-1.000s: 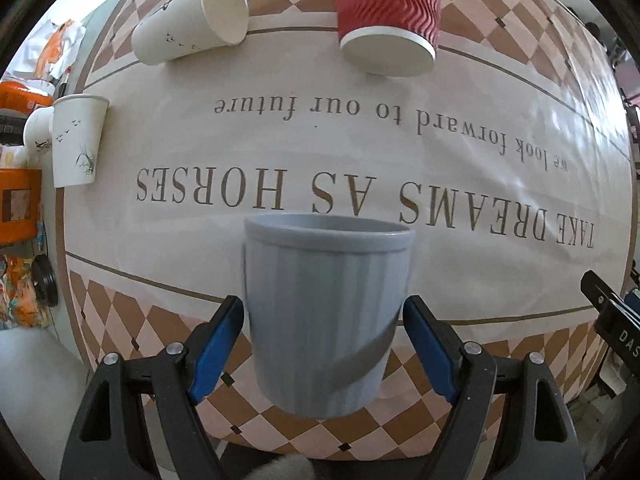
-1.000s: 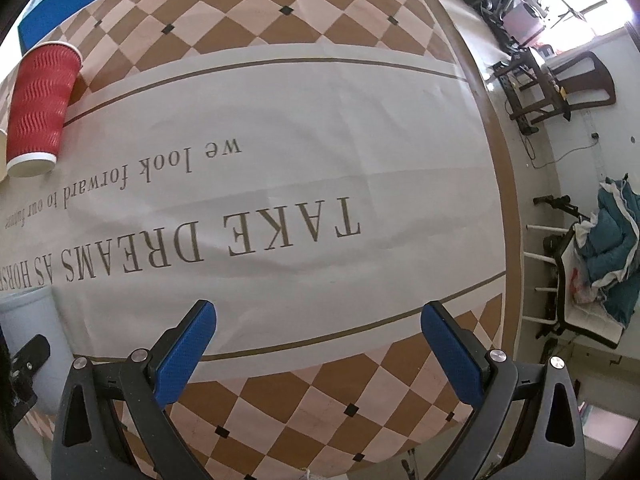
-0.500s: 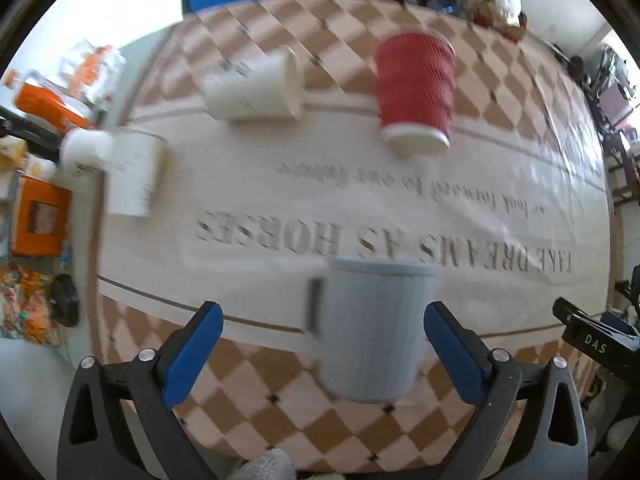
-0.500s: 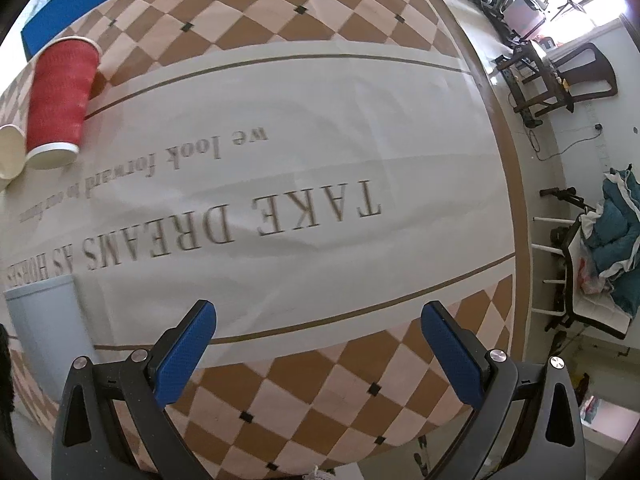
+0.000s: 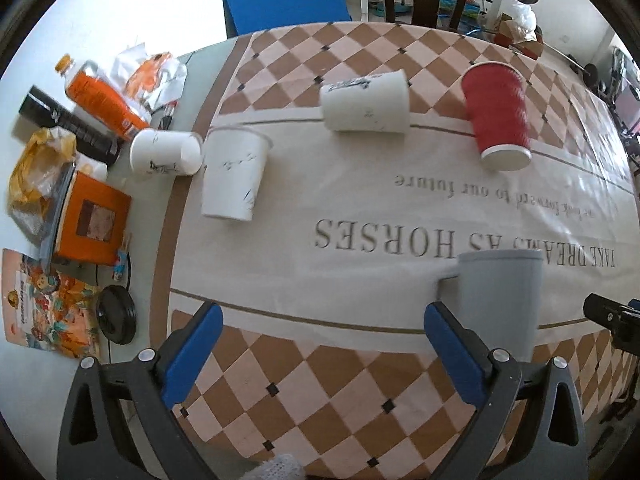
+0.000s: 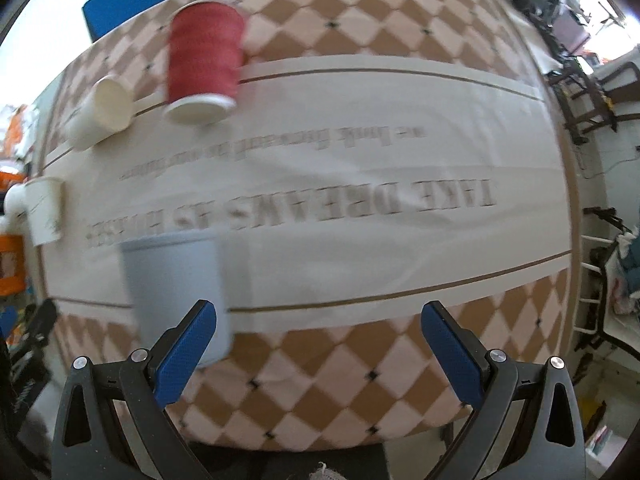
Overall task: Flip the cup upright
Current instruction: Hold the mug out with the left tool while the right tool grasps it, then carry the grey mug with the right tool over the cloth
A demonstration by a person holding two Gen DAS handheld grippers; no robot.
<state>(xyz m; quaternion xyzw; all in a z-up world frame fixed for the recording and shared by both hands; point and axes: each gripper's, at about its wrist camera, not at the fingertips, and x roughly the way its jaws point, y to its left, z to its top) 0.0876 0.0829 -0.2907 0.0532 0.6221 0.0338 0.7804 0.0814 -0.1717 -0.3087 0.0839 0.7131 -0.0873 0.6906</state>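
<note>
A grey ribbed mug [image 5: 500, 300] stands upright on the tablecloth, just beyond my left gripper's right finger; it also shows in the right wrist view [image 6: 176, 292], behind my right gripper's left finger. My left gripper [image 5: 320, 356] is open and empty, pulled back to the mug's left. My right gripper [image 6: 320, 356] is open and empty, to the mug's right. A red ribbed cup [image 5: 498, 114] lies on its side at the far right. A white paper cup [image 5: 366, 102] lies on its side at the far middle. Another white cup [image 5: 234, 174] stands upright at the left.
A third white cup [image 5: 166, 152] lies on its side off the cloth's left edge. Bottles [image 5: 100, 96], an orange box [image 5: 92, 220], snack bags [image 5: 44, 312] and a black lid [image 5: 116, 314] crowd the left side. Chairs [image 6: 592, 92] stand beyond the table's right edge.
My left gripper opened, let go of the grey mug, and drew back and to the left. My right gripper swung left, bringing the mug and the cups into its view.
</note>
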